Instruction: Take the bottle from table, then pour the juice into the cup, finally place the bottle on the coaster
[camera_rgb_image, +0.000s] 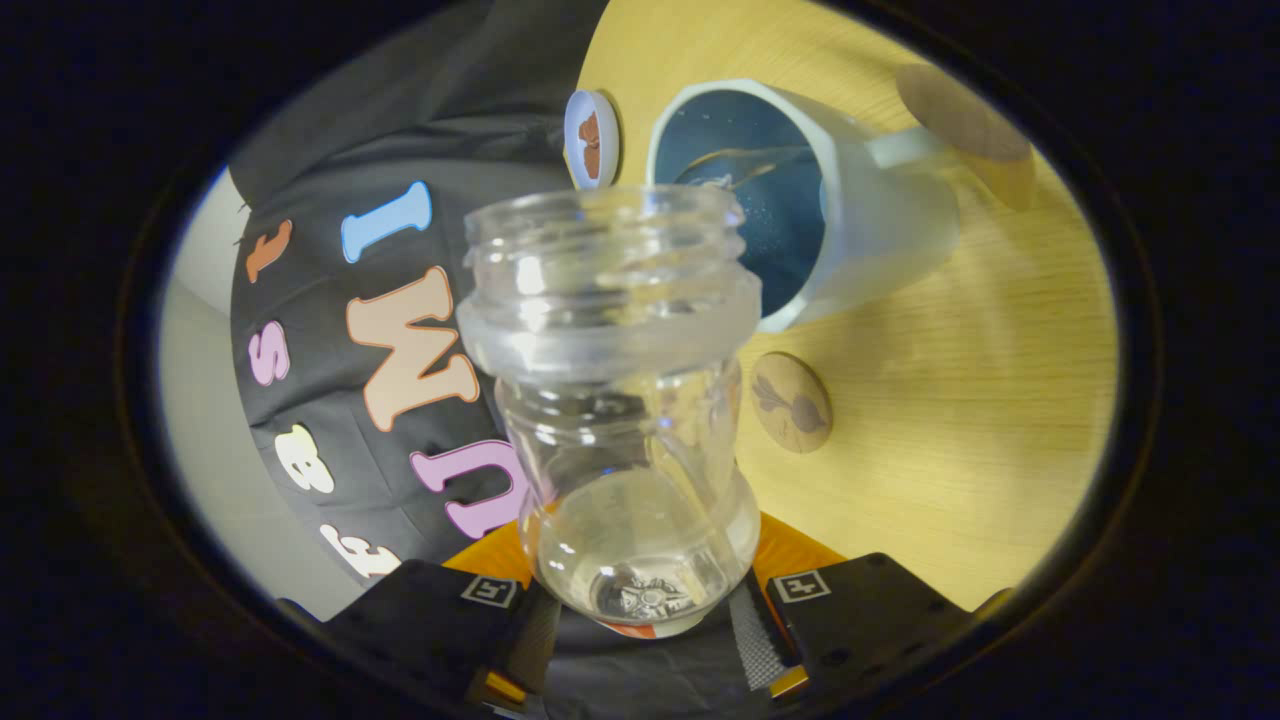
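Two steps look done or nearly done to me: the bottle (620, 400) is off the surface (960, 400) and tipped over so its open mouth sits right at the rim of the cup (800, 200), so I'd call this the pour, probably the tail end of it. The hand-held gripper (645, 600) has its two fingers clamped on the bottle's lower body, one on each side, with the base sitting between them.

Bottle itself is clear plastic, no cap, threaded neck with a thick collar, pinched waist. Looks basically empty now, I can't make out any liquid left in it. The cup is pale outside, dark blue inside, handle on the far side, and something glints down in it, can't tell how full.

Next bit, as I read it: swing the bottle back upright and carry it to a coaster. One round wooden coaster (791, 402) lies just beside the cup, another (965, 115) beyond the handle. Needs a flat, centred set-down before the fingers let go.
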